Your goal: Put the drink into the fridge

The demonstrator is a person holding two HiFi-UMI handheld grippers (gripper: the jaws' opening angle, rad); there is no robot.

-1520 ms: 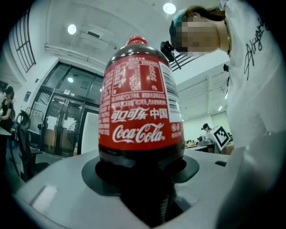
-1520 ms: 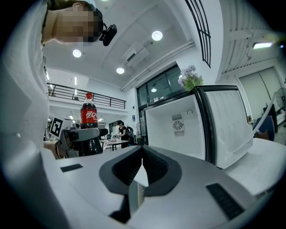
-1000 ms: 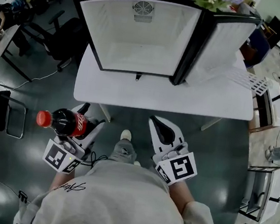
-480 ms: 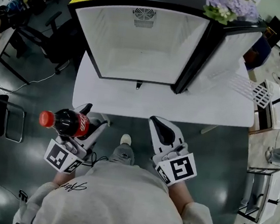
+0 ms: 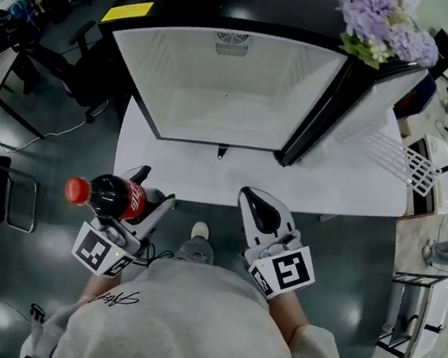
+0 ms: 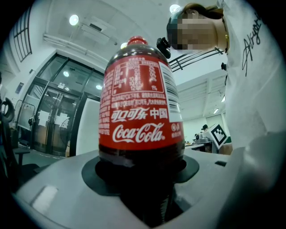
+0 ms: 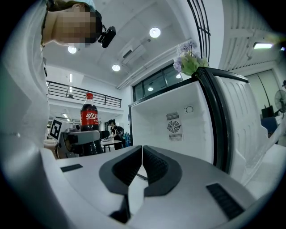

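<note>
The left gripper [image 5: 150,190] has its jaws clamped on the lower body of a cola bottle [image 6: 140,116], which stands upright with its red cap on top. The right gripper [image 5: 262,212] sits just to its right, jaws pressed together with nothing between them. Both are at the near edge of a white table [image 5: 168,167]. On the table, farther off, stands the fridge [image 5: 220,83], its interior bare and its door [image 5: 364,111] swung open to the right. Purple flowers [image 5: 384,23] rest on its top. The bottle is outside the fridge, near and left of its opening.

"Coca-Cola" and "可口可乐 中国" in white on the drink bottle [image 6: 140,116] (red label; small print illegible)
</note>
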